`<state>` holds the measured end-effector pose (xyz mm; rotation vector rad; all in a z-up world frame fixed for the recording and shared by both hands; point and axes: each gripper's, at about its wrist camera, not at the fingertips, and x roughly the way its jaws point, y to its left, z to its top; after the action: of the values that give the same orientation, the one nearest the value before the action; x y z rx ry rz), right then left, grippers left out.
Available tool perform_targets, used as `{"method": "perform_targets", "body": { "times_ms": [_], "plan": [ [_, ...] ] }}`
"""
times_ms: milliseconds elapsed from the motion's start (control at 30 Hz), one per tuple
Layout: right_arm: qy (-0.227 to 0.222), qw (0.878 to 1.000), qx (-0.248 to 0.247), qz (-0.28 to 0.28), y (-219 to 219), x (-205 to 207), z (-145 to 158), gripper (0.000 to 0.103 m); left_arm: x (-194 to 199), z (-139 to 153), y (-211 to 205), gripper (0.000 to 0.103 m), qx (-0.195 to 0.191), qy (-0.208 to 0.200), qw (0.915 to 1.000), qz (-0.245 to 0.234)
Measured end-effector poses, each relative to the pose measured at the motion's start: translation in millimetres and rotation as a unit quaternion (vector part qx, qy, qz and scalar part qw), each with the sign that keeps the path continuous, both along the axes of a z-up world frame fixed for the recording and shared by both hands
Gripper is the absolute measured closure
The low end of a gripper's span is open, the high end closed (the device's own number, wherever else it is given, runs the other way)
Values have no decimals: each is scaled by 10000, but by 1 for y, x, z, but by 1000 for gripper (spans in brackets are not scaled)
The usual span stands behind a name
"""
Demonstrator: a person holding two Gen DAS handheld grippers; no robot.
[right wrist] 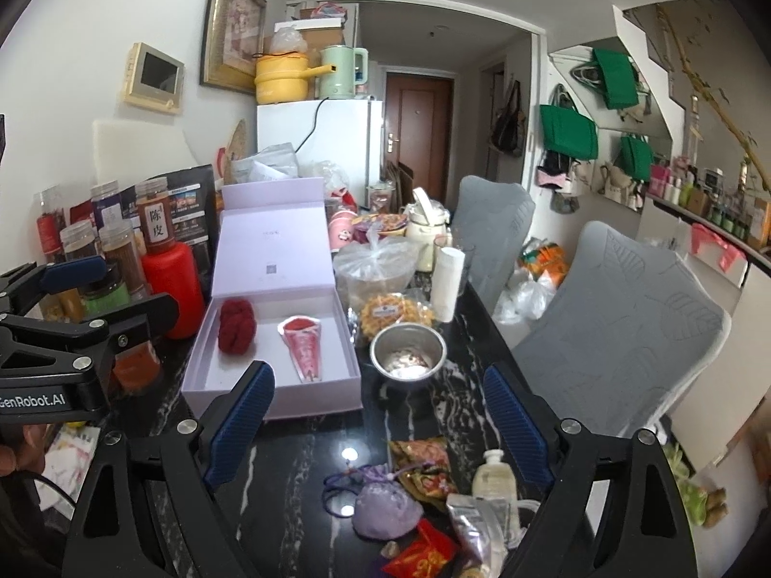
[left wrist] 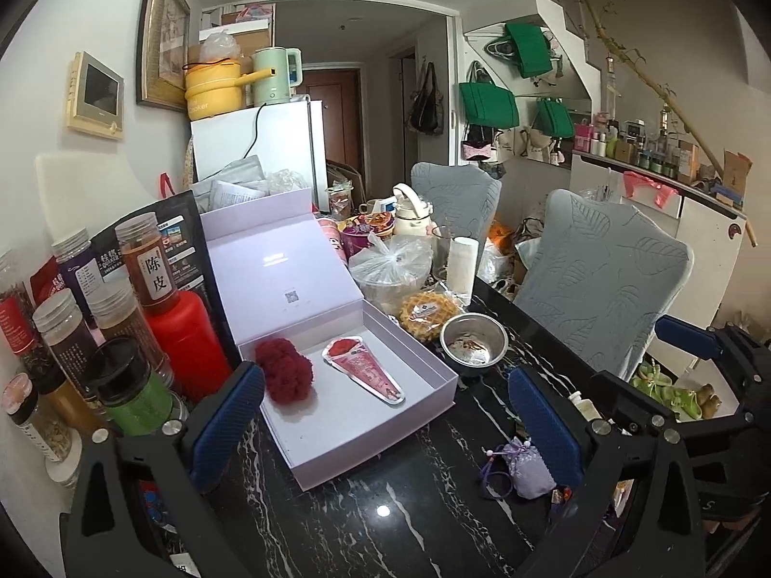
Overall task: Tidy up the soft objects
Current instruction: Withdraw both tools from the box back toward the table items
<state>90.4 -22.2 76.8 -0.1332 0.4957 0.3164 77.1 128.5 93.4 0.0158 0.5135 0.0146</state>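
Observation:
An open lilac gift box [left wrist: 433, 385] [right wrist: 202, 351] lies on the black marble table. Inside it are a red fluffy ball [left wrist: 284, 370] [right wrist: 236, 327] and a pink cone-shaped packet [left wrist: 368, 371] [right wrist: 303, 344]. A purple drawstring sachet [left wrist: 525, 467] [right wrist: 383, 505] lies on the table near my right gripper, beside a brocade pouch [right wrist: 424, 465] and a red pouch [right wrist: 421, 554]. My left gripper [left wrist: 385, 426] is open and empty in front of the box. My right gripper [right wrist: 380, 426] is open and empty above the sachets.
Spice jars [left wrist: 72, 337] and a red bottle [left wrist: 188, 342] crowd the table's left side. A steel bowl [left wrist: 474, 344] [right wrist: 407, 351], wrapped waffles [left wrist: 426, 313], a bagged container [left wrist: 390, 265] and a small lotion bottle [right wrist: 494, 477] stand to the right. Two grey chairs [left wrist: 602, 279] flank the right edge.

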Motion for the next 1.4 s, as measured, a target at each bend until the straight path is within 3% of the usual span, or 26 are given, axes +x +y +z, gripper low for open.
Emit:
{"method": "perform_targets", "body": {
  "times_ms": [567,900,1400],
  "plan": [
    [275,9980,-252,-504,-37,-31,-32,13,-5,-47,-37,0,-218,448,9971,-579],
    [647,9950,-473,-600,-51,-29,-65,13,6,-73,-55,0,-157,857,9930,-797],
    [1012,9925,-340,-599,-77,-19,-106,13,26,-114,-80,0,-178,1358,9834,-1191]
  ]
}}
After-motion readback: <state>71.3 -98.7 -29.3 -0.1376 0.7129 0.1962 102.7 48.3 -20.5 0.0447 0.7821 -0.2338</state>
